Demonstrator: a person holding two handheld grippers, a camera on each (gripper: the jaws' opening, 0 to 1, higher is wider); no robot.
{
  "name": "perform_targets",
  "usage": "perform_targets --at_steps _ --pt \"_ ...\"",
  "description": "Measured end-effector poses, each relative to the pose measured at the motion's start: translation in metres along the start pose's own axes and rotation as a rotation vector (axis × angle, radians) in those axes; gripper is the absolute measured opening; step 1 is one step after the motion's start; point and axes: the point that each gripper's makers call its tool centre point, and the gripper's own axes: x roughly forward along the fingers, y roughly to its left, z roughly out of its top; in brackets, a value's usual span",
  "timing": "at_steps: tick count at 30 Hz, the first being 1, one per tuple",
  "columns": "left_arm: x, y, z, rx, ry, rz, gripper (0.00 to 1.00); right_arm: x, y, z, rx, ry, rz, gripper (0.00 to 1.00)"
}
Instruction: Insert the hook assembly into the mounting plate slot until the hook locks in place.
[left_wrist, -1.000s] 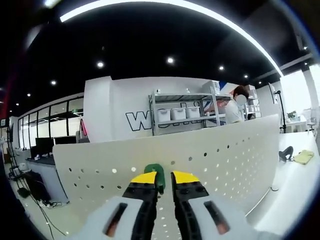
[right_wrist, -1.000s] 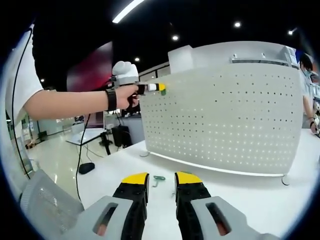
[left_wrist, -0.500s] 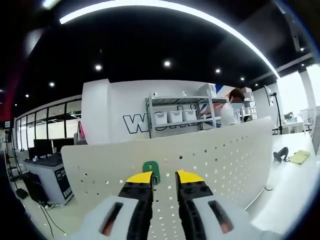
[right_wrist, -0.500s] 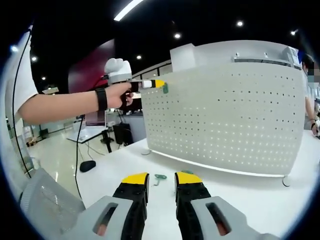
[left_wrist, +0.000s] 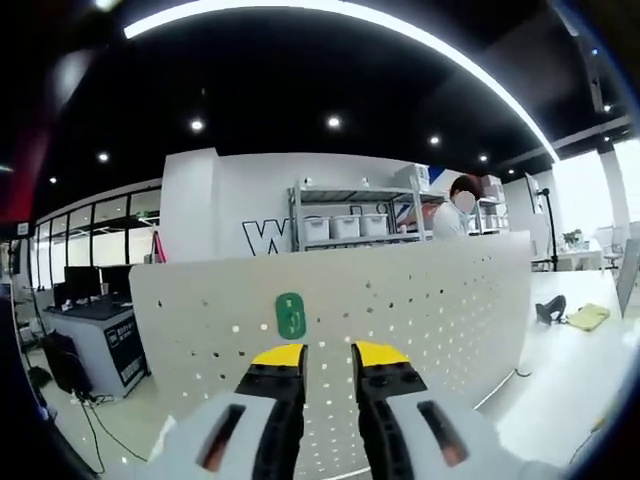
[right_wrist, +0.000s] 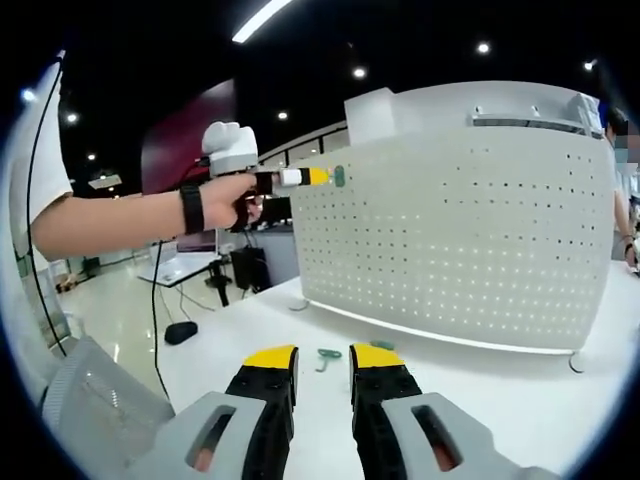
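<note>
The left gripper now has its yellow-tipped jaws spread with nothing between them. Half a second ago the green hook sat tucked against the left jaw tip; it now stands clear of both tips at about 11 o'clock, upright on the face of the white perforated mounting plate near its top edge. In the right gripper view, the left gripper sits at 11 o'clock, its tips just short of the hook, which clings to the plate's upper left corner with a sliver of gap between them.

This reads as a release and a retreat: the hook appears to hang on its own, so the insertion looks done, though whether it has truly locked cannot be told from this distance.

The right gripper hovers low over the white table, jaws spread and empty. Just beyond its tips, at 12 o'clock, two more small green pieces lie on the table.
</note>
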Motion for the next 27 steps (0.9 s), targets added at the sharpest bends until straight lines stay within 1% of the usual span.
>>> perform_targets --at_steps 2,3,4,6,9,12,15,16,18,20,22,23,25,27 --pt "-0.004 -0.005 -0.010 -0.008 0.033 -0.005 0.20 -0.001 0.000 -0.001 0.006 0.000 -0.003 0.20" --pt "-0.006 -0.010 -0.016 -0.025 0.049 -0.019 0.20 -0.002 0.001 -0.001 0.004 0.000 -0.005 0.20" --pt "-0.008 -0.014 -0.019 -0.023 0.050 -0.031 0.21 -0.002 0.001 -0.001 0.003 0.000 -0.005 0.20" --pt "-0.011 -0.018 -0.025 -0.020 0.064 -0.033 0.22 -0.002 0.001 -0.001 0.006 0.000 -0.007 0.20" --pt "-0.016 -0.028 -0.039 -0.045 0.093 -0.053 0.23 -0.003 0.001 -0.002 0.006 0.002 -0.011 0.20" --pt "-0.021 -0.036 -0.048 -0.052 0.109 -0.070 0.24 -0.003 0.000 -0.002 0.002 0.006 -0.013 0.20" --pt "-0.025 -0.050 -0.064 -0.056 0.157 -0.110 0.26 -0.003 0.000 -0.001 0.006 -0.001 -0.016 0.20" --pt "-0.026 -0.051 -0.066 -0.059 0.159 -0.107 0.26 -0.003 -0.001 -0.001 0.007 -0.001 -0.019 0.20" --pt "-0.029 -0.056 -0.073 -0.069 0.174 -0.122 0.27 -0.004 -0.002 -0.001 0.012 -0.002 -0.025 0.20" --pt "-0.032 -0.062 -0.082 -0.080 0.198 -0.133 0.27 -0.005 -0.002 -0.001 0.016 -0.006 -0.029 0.20" --pt "-0.035 -0.070 -0.095 -0.100 0.234 -0.156 0.28 -0.005 -0.003 -0.003 0.019 -0.003 -0.033 0.20" --pt "-0.037 -0.073 -0.102 -0.090 0.253 -0.167 0.28 -0.006 -0.003 -0.003 0.021 -0.004 -0.036 0.20" --pt "-0.039 -0.074 -0.110 -0.102 0.270 -0.164 0.28 -0.006 -0.003 -0.004 0.024 -0.004 -0.041 0.20" --pt "-0.041 -0.080 -0.118 -0.117 0.291 -0.181 0.28 -0.007 -0.005 -0.005 0.026 -0.005 -0.048 0.20"
